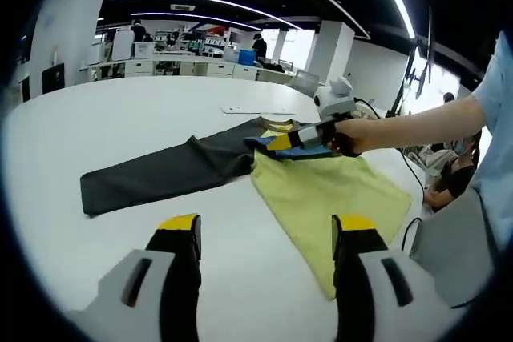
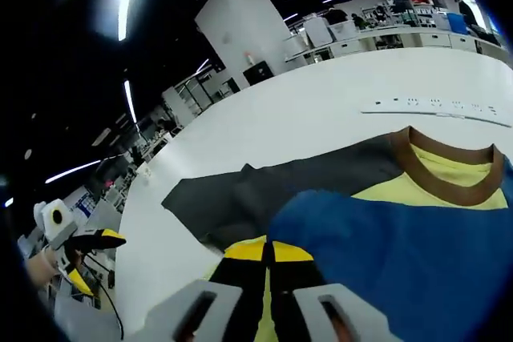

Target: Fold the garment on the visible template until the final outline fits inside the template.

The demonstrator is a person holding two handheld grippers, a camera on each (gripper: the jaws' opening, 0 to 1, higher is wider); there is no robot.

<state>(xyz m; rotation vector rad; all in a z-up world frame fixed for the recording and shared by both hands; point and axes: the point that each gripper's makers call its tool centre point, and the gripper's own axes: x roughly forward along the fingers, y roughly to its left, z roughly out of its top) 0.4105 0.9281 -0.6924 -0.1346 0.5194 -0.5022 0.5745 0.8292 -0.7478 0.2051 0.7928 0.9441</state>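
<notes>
While the right gripper point(image 1: 276, 143) pinches the blue shoulder point(image 2: 417, 254) of the shirt point(image 1: 337, 190) beside its brown collar point(image 2: 445, 178), the left gripper point(image 1: 268, 234) hangs open above bare white table point(image 1: 136, 110), gripping nothing. The shirt lies flat, its dark grey sleeve point(image 1: 160, 174) stretching leftward, nearer the left gripper; I cannot make out any template.

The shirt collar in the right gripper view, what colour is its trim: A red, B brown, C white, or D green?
B: a brown band rims the collar of the shirt, between its yellow inside and blue shoulder.
</notes>
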